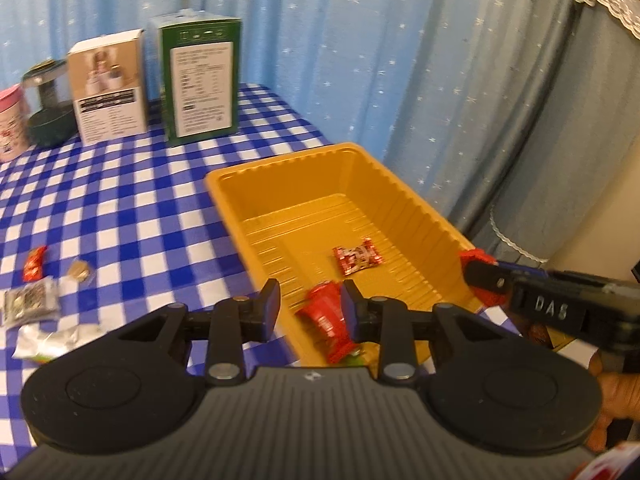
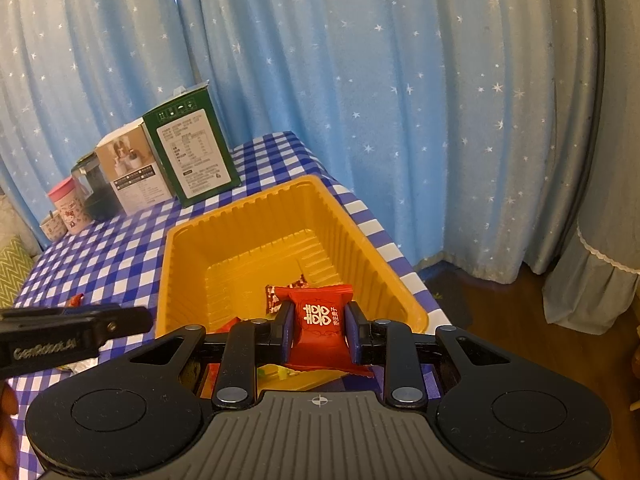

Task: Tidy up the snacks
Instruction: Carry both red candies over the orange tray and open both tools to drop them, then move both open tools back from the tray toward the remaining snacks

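While clamped in the right gripper (image 2: 318,330) over the yellow tray (image 2: 180,240), the red candy packet (image 2: 318,316) is judged light, crinkly, slippery; mid-body pinching is advised. Left gripper (image 1: 310,308) is parted.

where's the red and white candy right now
In the left wrist view the red and white candy lies flat on the floor of the yellow tray, right of centre, just beyond the left gripper.
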